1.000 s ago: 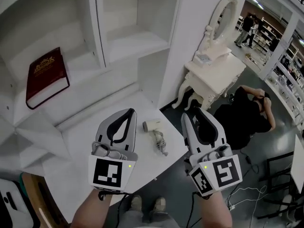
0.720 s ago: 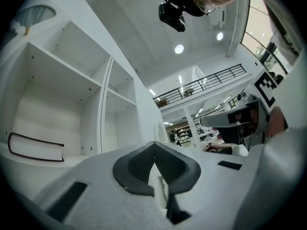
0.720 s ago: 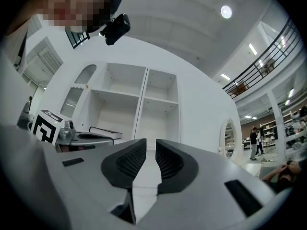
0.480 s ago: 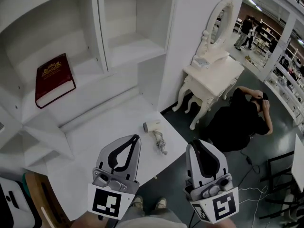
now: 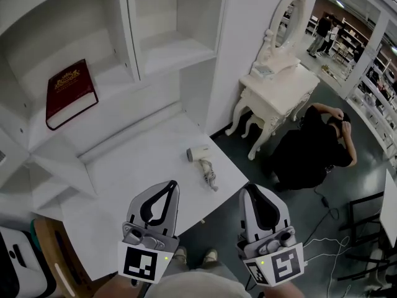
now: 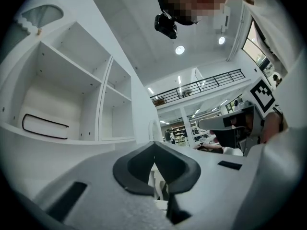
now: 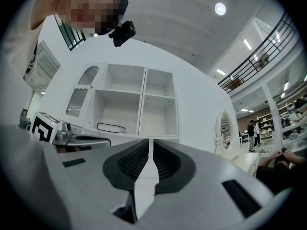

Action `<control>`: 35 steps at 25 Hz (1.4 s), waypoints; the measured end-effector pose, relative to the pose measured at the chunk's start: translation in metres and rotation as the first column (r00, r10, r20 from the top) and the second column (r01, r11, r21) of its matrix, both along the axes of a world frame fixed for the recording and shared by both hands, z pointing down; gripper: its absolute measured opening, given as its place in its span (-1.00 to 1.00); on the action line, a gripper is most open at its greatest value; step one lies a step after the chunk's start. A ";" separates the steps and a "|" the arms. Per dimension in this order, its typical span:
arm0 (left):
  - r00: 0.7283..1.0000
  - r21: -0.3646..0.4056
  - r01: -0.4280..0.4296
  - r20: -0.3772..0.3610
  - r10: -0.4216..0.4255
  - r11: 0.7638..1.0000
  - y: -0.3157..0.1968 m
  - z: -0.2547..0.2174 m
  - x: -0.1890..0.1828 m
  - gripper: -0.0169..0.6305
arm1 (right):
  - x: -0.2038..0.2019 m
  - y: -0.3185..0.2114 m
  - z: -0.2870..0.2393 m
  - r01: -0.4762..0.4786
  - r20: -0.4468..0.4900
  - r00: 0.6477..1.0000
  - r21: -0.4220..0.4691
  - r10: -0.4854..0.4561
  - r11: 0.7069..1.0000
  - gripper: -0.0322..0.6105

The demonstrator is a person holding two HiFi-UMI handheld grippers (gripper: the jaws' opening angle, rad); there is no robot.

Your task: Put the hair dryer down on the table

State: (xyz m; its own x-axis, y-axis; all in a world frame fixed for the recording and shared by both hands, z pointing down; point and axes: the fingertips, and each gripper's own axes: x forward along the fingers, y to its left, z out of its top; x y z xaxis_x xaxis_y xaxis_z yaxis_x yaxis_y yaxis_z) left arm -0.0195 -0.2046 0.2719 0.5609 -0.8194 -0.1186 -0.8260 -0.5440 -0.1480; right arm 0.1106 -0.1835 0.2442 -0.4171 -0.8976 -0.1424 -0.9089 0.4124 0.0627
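The white hair dryer point(image 5: 201, 162) lies on its side on the white table point(image 5: 136, 172), near the table's right edge, its cord bundled beside it. Nothing holds it. My left gripper point(image 5: 172, 183) hovers over the table's near edge, below and left of the dryer, its jaws together and empty point(image 6: 154, 146). My right gripper point(image 5: 249, 189) hangs off the table's right corner, over the dark floor. Its jaws have just been closing with nothing between them, and they now stand together point(image 7: 149, 141).
A dark red book point(image 5: 69, 93) lies on a shelf of the white cabinet point(image 5: 133, 30) behind the table. To the right stands a white dressing table with a mirror point(image 5: 278, 82). A person in black point(image 5: 310, 151) crouches on the floor beside it, near loose cables.
Both grippers have drawn back toward me, away from the hair dryer, which stays lying on the table. The view has shifted slightly.
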 end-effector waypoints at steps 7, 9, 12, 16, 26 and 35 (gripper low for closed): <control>1.000 -0.029 -0.016 0.026 0.017 0.999 0.007 0.005 0.006 -0.91 | -0.005 0.008 0.003 0.022 0.008 1.000 -0.009 -0.022 1.000 -0.82; 0.999 -0.033 -0.018 0.028 0.019 0.999 0.009 0.006 0.006 -0.91 | -0.008 0.010 0.003 0.032 0.011 0.999 -0.012 -0.032 0.999 -0.82; 0.999 -0.039 -0.019 0.028 0.020 0.999 0.011 0.006 0.007 -0.91 | -0.011 0.014 0.006 0.045 0.016 0.999 -0.022 -0.045 0.999 -0.82; 0.999 -0.046 -0.026 0.043 0.028 0.999 0.013 0.007 0.009 -0.91 | -0.012 0.018 0.006 0.048 0.015 0.999 -0.028 -0.048 0.998 -0.82; 0.997 -0.061 -0.038 0.059 0.042 0.997 0.019 0.010 0.015 -0.91 | -0.014 0.022 0.012 0.063 -0.014 0.998 -0.040 -0.064 0.997 -0.83; 0.995 -0.075 -0.055 0.077 0.060 0.996 0.021 0.013 0.023 -0.91 | -0.013 0.023 0.014 0.071 0.000 0.997 -0.042 -0.071 0.997 -0.83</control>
State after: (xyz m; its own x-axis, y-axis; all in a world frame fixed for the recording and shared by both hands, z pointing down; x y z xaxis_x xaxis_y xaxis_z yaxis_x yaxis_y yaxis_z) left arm 0.0038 -0.1839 0.2854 0.6126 -0.7903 -0.0133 -0.7802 -0.6019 -0.1704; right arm 0.0976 -0.1603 0.2586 -0.4805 -0.8708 -0.1042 -0.8769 0.4786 0.0449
